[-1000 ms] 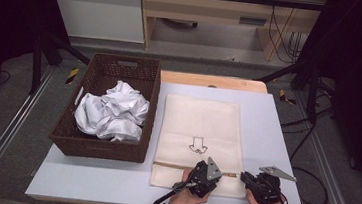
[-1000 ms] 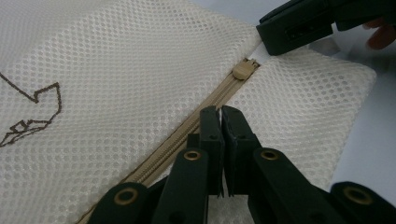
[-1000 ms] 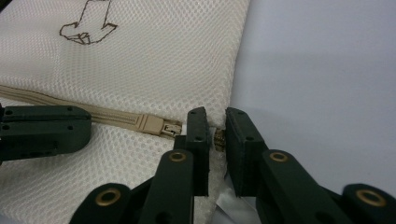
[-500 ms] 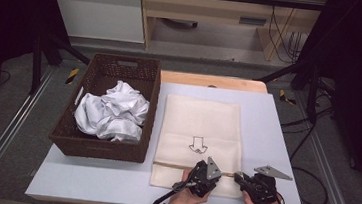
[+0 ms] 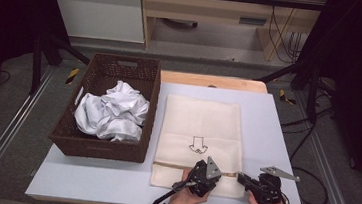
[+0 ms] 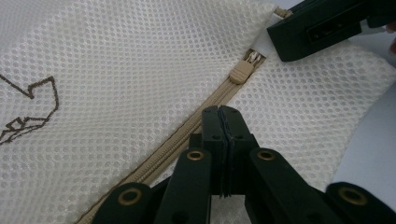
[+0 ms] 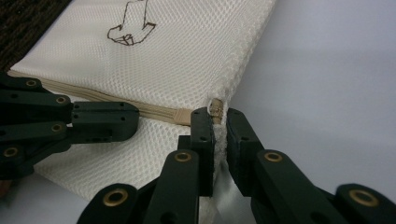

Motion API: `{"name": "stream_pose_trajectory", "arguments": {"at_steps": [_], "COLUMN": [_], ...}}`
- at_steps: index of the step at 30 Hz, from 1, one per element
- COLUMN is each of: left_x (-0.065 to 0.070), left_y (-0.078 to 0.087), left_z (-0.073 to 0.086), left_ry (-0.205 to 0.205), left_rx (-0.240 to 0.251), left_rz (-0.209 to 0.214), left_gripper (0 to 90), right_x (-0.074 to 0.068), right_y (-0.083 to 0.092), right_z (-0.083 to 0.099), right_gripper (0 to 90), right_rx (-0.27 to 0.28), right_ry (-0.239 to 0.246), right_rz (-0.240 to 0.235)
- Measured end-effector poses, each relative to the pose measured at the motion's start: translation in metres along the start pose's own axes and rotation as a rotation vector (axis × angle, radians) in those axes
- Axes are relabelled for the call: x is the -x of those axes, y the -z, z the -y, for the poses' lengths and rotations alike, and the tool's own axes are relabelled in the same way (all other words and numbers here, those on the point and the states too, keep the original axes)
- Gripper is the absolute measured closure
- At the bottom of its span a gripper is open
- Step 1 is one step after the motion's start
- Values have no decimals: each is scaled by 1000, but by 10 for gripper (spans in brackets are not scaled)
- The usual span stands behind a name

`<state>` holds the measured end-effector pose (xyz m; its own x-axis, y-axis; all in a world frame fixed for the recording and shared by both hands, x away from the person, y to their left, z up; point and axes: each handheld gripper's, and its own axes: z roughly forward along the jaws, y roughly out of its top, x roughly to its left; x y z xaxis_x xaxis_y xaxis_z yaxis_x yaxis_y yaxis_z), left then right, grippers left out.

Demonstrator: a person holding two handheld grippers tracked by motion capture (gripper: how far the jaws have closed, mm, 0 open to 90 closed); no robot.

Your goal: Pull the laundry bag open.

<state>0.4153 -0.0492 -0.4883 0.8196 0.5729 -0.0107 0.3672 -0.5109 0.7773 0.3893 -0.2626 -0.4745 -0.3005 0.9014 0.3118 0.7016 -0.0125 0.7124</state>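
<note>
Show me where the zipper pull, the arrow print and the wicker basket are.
zipper pull (image 6: 242,72), left gripper view, on its beige tab.
arrow print (image 5: 197,145), high view, middle of the drawn outline on the mesh bag.
wicker basket (image 5: 98,148), high view, on its near wall.

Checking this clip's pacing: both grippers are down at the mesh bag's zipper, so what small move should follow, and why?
Probably the right gripper draws the zipper pull along the zipper: the left gripper already pins the mesh laundry bag beside it.
</note>
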Motion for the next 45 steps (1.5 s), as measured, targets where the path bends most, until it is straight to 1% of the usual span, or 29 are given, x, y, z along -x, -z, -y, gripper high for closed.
{"name": "stream_pose_trajectory", "arguments": {"at_steps": [3,5,6,8,11,14,15,16,20,23,26,28,30,31,32,33,34,35,37,38,39,43,45], "left_x": [0,0,0,1,3,3,3,2,2,1,-1,-2,-2,-3,-3,-3,-3,-2,1,1,1,2,2], "left_y": [0,1,1,3,5,11,12,14,15,13,9,7,6,6,6,6,7,8,11,12,12,10,8], "left_z": [0,0,0,1,0,-6,-8,-11,-21,-25,-27,-27,-27,-26,-26,-25,-25,-23,-22,-22,-23,-27,-28], "left_ry": [-7,-4,-7,-16,-21,-29,-29,-27,-41,-38,-31,-34,-31,-35,-33,-28,-23,-20,-46,-54,-57,-62,-61], "left_rx": [3,4,9,22,33,54,60,64,61,58,52,51,51,47,51,50,53,65,78,88,93,98,94], "left_rz": [2,6,11,5,6,-2,-3,2,12,20,38,42,57,73,76,80,97,99,81,95,97,80,79], "left_gripper": [877,871,862,843,824,796,786,780,748,734,714,699,709,726,750,753,769,773,785,787,782,766,772], "right_x": [-1,-3,-4,-6,-10,-12,-14,-15,-21,-25,-25,-24,-23,-23,-22,-22,-22,-22,-21,-21,-21,-24,-25], "right_y": [3,6,7,10,11,13,14,14,16,17,17,17,16,16,16,16,16,16,16,16,17,17,17], "right_z": [-1,-2,-4,-5,-8,-11,-12,-13,-17,-19,-20,-20,-20,-20,-19,-19,-19,-19,-19,-19,-19,-19,-19], "right_gripper": [838,838,838,837,837,837,837,837,838,839,839,839,839,839,840,839,839,839,840,839,839,840,840], "right_rx": [19,44,54,76,79,94,95,101,112,119,123,121,123,122,122,119,119,118,121,124,125,129,131], "right_ry": [1,7,19,33,62,76,69,79,95,105,108,109,106,106,104,101,99,98,95,96,97,106,109], "right_rz": [-13,-32,-40,-59,-69,-93,-100,-107,-129,-127,-126,-125,-125,-124,-126,-127,-127,-124,-130,-132,-135,-135,-128]}}
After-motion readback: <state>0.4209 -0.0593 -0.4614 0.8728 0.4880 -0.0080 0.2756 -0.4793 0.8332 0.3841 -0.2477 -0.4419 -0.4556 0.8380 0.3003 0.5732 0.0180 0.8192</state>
